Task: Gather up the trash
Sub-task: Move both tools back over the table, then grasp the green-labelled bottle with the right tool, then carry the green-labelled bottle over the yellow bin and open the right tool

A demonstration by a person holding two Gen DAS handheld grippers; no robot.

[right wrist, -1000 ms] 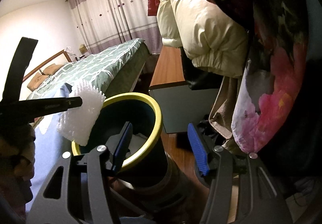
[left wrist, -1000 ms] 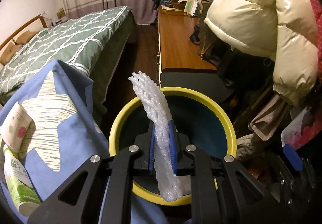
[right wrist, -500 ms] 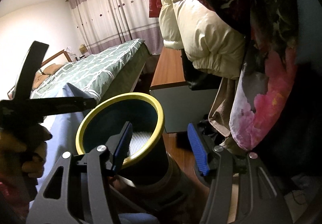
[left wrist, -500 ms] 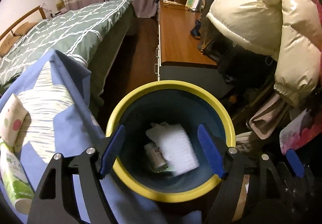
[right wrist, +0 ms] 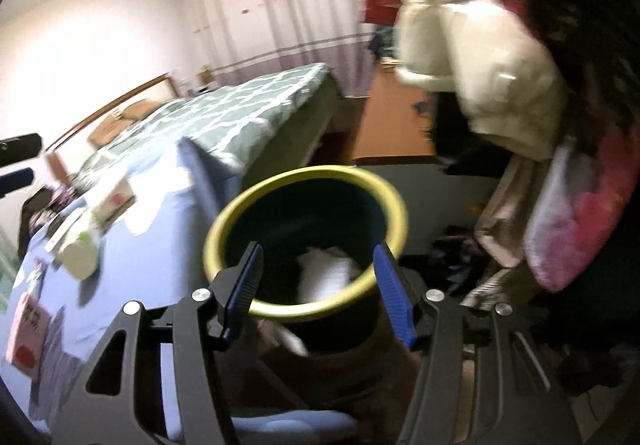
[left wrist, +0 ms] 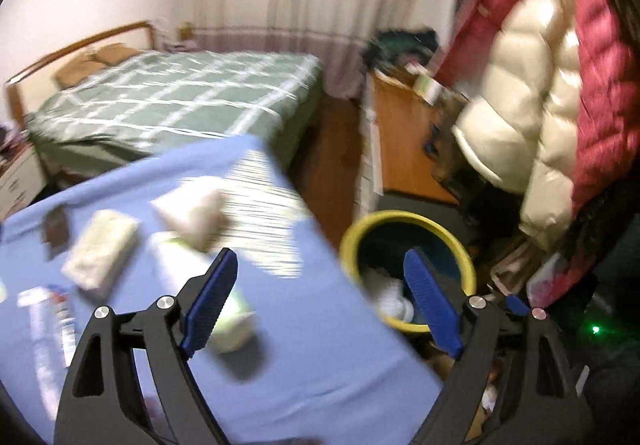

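A dark bin with a yellow rim (left wrist: 400, 215) stands on the floor beside the table with the blue cloth (left wrist: 304, 357). White foam netting (left wrist: 390, 293) lies inside the bin. My left gripper (left wrist: 320, 261) hangs above the table's right edge; its jaws are opening with nothing between them. Blurred on the cloth are a green-and-white tube (left wrist: 232, 321), two pale packets (left wrist: 192, 213) and a small bottle (left wrist: 48, 345). My right gripper (right wrist: 318, 251) is open above the near side of the bin's rim (right wrist: 312, 173), holding nothing, with the foam (right wrist: 328, 277) showing below.
A bed with a green checked cover (left wrist: 180, 97) lies beyond the table. A wooden dresser (left wrist: 400, 149) and hanging cream and red puffer jackets (left wrist: 532, 85) crowd the right side. Clothes and bags litter the floor by the bin (right wrist: 500, 245).
The left gripper let the foam netting drop into the bin, opened wide, and swung up and left over the blue table. The right gripper shifted so the bin sits centred ahead of it.
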